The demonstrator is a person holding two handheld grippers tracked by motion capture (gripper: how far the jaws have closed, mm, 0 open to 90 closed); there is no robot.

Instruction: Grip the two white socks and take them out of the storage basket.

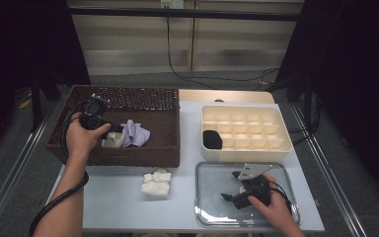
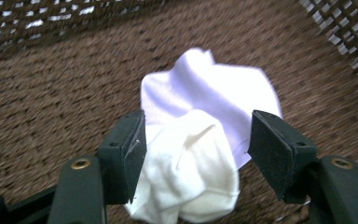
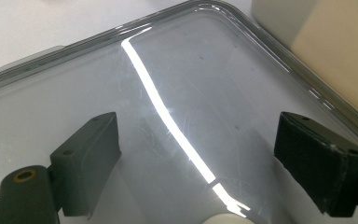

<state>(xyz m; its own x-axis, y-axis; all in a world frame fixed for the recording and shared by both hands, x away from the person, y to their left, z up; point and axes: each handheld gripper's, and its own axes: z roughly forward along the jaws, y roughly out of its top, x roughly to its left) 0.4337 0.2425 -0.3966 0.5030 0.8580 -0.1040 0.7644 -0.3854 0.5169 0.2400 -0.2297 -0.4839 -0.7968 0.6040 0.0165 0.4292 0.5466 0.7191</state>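
Two bundles of cloth lying in the woven brown basket [image 1: 128, 153], near its front wall: a cream rolled sock [image 2: 186, 172] and a pale lilac cloth [image 2: 214, 88] just behind, touching. From the high view, cream sock [image 1: 112, 139] half hidden by the left gripper [image 1: 109, 129] and hand [image 1: 81, 136]; fold and shape hard to make out there. In the left gripper view, soft knit plainly seen, lower end cut off by the frame's bottom edge, sitting between spread jaws, left pad [image 2: 130, 154] just touching or nearly so, right pad [image 2: 272, 151] apart; no pinch. Coarse braided floor, open lattice walls. On the worktop's front edge, a second cream bundle [image 1: 156, 183] by itself. At the front right corner, a clear glossy plastic lid [image 1: 207, 207], rounded corners, streak of glare; right gripper [image 1: 231, 185] low over it, jaws spread wide with nothing between. Behind the lid, a cream divided box [image 1: 246, 150] with a dark lump [image 1: 212, 139] in one near-left compartment, kind unclear.
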